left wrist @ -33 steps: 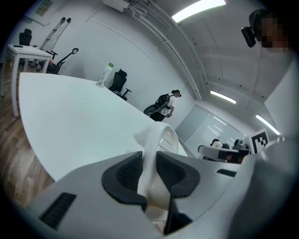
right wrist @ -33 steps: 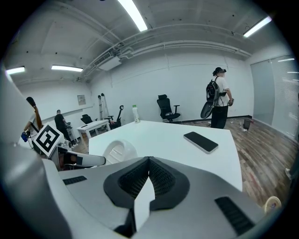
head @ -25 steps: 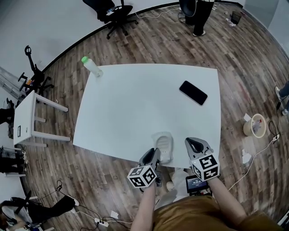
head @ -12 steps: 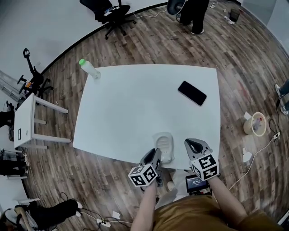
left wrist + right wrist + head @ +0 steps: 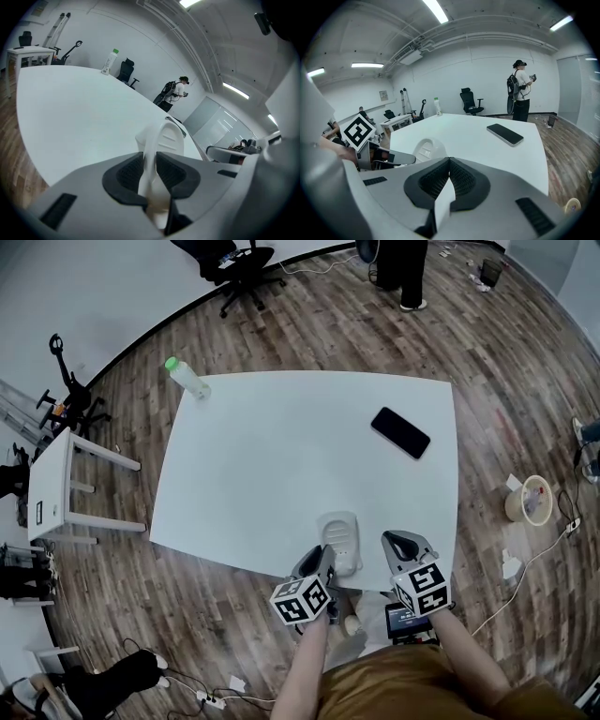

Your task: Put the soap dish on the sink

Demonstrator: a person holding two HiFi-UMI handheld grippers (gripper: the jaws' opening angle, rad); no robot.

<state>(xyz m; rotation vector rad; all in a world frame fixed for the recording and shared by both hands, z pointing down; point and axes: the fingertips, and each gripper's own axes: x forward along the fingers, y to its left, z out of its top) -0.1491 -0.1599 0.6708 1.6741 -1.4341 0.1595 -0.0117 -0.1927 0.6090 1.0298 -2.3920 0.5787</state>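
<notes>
Here the left tongs (image 5: pixel 323 559) pinch the near rim of the white soap dish (image 5: pixel 340 536), which lies at the desk's (image 5: pixel 281 456) near edge. The right tongs (image 5: pixel 405 540) hover just beside it, clenched together.

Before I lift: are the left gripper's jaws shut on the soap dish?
Shut: the left gripper has both pads pressed on the rim of the soap dish, no gap showing.
</notes>
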